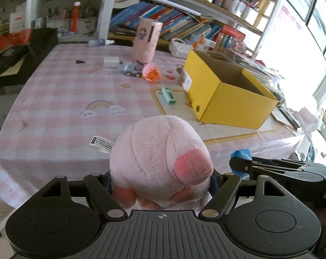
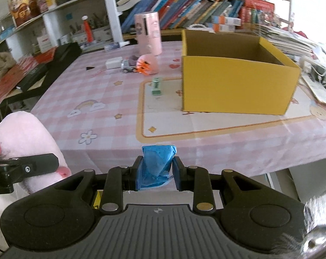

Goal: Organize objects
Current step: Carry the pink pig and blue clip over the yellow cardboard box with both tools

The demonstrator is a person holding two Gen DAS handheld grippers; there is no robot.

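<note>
My left gripper (image 1: 160, 183) is shut on a pink plush toy (image 1: 160, 159), which fills the space between its fingers just before the table's near edge. My right gripper (image 2: 156, 172) is shut on a small blue wrapped packet (image 2: 157, 164). In the left wrist view the right gripper (image 1: 240, 165) shows at the right with the blue packet (image 1: 241, 154). In the right wrist view the plush (image 2: 22, 133) and a left finger (image 2: 33, 164) sit at the left. An open yellow cardboard box (image 1: 225, 95) (image 2: 238, 86) stands on the table's right side.
On the pink checked tablecloth (image 1: 65, 99) lie a green stapler-like item (image 1: 169, 96), a toy car (image 1: 131, 70), an orange-pink toy (image 1: 151, 72), a white block (image 1: 111, 61) and a tall pink cylinder (image 1: 146, 42). Bookshelves (image 1: 173, 19) line the back; black boxes (image 1: 22, 51) sit left.
</note>
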